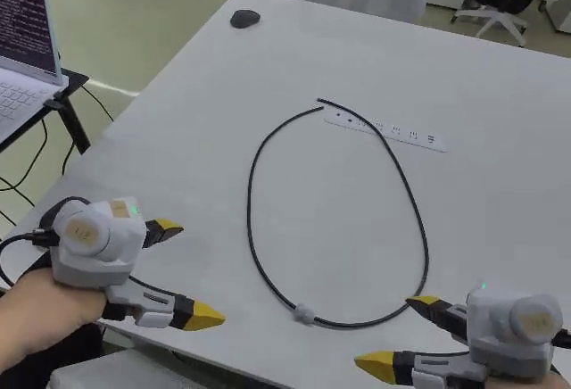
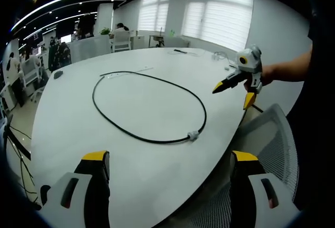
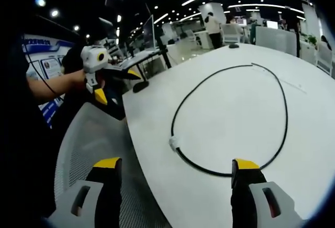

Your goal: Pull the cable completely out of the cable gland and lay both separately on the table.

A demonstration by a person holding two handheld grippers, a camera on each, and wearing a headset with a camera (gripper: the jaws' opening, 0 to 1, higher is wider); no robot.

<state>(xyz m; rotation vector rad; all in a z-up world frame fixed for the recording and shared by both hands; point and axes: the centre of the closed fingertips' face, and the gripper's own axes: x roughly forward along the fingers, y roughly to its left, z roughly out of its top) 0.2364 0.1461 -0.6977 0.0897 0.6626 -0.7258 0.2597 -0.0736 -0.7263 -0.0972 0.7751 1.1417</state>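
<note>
- The cable [image 1: 250,202] lies on the white counter [image 1: 500,228] in one big oval loop.
- The gland [image 1: 304,315], a small pale piece, is still threaded on the cable at the loop's near side, close to the counter's edge.
- Both cable ends meet at the side of the loop opposite the gland, beside a flat white strip [image 1: 384,128] that the cable crosses.
- The left tongs [image 1: 198,273] are held left of the gland, well apart from it, at the counter's near edge. They are spread wide with nothing between the yellow tips.
- The right tongs [image 1: 385,331] are held right of the gland and nearer to it than the left pair. They too are released and gripping nothing, with one tip close to the stretch of cable running right from the gland.
- In each gripper view the gland shows ahead, between that pair's own yellow tips, with the other pair off to one side over a mesh chair back.
- A dark mouse [image 1: 244,19] sits far beyond the gland, past the loop, near the counter's far edge.
- A laptop [image 1: 22,41] stands open on a separate stand, far up and left of the gland.
</note>
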